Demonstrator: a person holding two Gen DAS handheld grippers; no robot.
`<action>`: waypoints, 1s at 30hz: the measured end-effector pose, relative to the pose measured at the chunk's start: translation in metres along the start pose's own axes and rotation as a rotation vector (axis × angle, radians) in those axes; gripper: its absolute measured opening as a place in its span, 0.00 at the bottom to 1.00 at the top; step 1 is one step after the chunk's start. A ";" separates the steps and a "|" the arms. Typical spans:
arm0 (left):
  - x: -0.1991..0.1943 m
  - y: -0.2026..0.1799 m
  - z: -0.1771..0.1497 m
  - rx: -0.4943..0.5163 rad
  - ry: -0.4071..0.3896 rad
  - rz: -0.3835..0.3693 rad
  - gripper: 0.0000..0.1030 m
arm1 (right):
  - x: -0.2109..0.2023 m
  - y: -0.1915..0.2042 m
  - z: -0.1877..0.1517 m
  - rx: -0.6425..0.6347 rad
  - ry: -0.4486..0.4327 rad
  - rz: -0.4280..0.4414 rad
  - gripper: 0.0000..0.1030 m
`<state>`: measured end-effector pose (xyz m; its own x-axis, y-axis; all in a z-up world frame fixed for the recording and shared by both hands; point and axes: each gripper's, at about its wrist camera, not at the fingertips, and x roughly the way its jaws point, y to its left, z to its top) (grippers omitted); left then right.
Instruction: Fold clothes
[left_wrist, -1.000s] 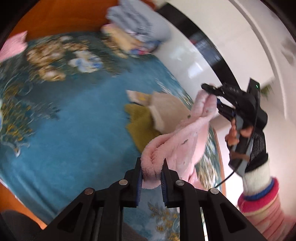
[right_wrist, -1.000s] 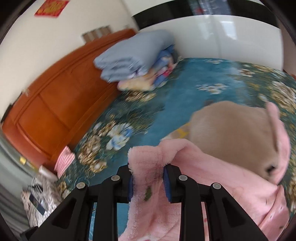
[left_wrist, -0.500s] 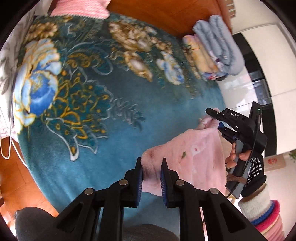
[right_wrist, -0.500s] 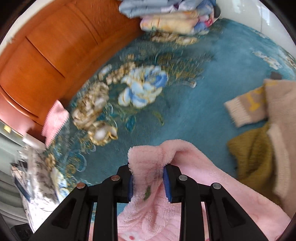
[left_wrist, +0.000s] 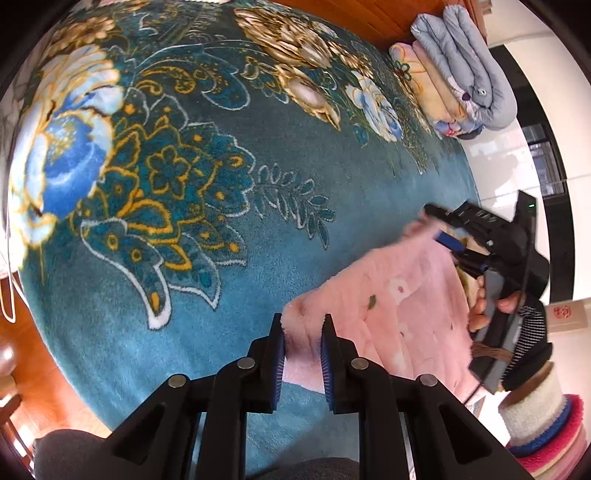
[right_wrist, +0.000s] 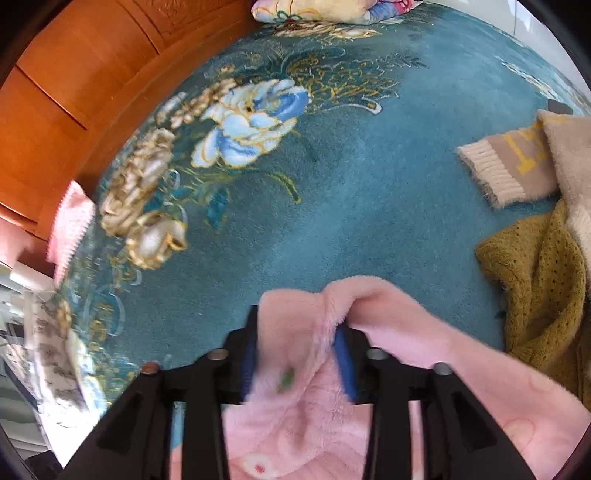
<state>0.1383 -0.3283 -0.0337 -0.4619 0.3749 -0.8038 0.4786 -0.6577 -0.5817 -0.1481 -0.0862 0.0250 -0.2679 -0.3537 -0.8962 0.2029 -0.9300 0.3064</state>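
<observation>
A pink fleece garment (left_wrist: 399, 306) is spread low over a teal floral blanket (left_wrist: 229, 229) on the bed, stretched between the two grippers.

Left gripper (left_wrist: 302, 345): pointed forward and slightly down over the blanket. The fingers (left_wrist: 277, 354) are closed down to a narrow gap, with one corner of the pink garment pinched between the blue pads.

Right gripper (left_wrist: 443, 230): seen from the left wrist view to the right, gripped by a hand (left_wrist: 491, 306) in a dark fingerless glove, the wrist cuffed in a cream, blue and pink sleeve (left_wrist: 543, 417). The gripper is levelled toward the left, its tips at the far corner of the garment. In the right wrist view the gripper (right_wrist: 295, 354) is blurred; its fingers (right_wrist: 342, 354) stand partly closed with the garment's folded edge (right_wrist: 325, 302) bunched between them and draped over the left one. A firm hold cannot be confirmed through the blur, though cloth is plainly between the pads.

A mustard knit (right_wrist: 535, 280) and a cream sweater with ribbed cuff (right_wrist: 517, 162) lie to the right of the garment, near but apart from it. Folded quilts (left_wrist: 458, 66) are stacked at the far end of the bed, against a wooden headboard (right_wrist: 74, 92).
</observation>
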 end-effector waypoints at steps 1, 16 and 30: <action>-0.001 -0.002 0.000 0.009 0.000 0.004 0.19 | -0.003 -0.001 0.000 0.003 -0.006 0.008 0.66; -0.001 -0.015 -0.004 0.049 0.015 0.055 0.20 | -0.243 -0.178 -0.163 0.165 -0.313 0.001 0.69; 0.008 -0.030 -0.002 0.065 -0.002 0.149 0.20 | -0.305 -0.401 -0.430 0.857 -0.372 -0.055 0.69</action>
<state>0.1212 -0.3041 -0.0228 -0.3910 0.2682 -0.8804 0.4929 -0.7468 -0.4464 0.2572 0.4375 0.0378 -0.5709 -0.1784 -0.8014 -0.5428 -0.6503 0.5314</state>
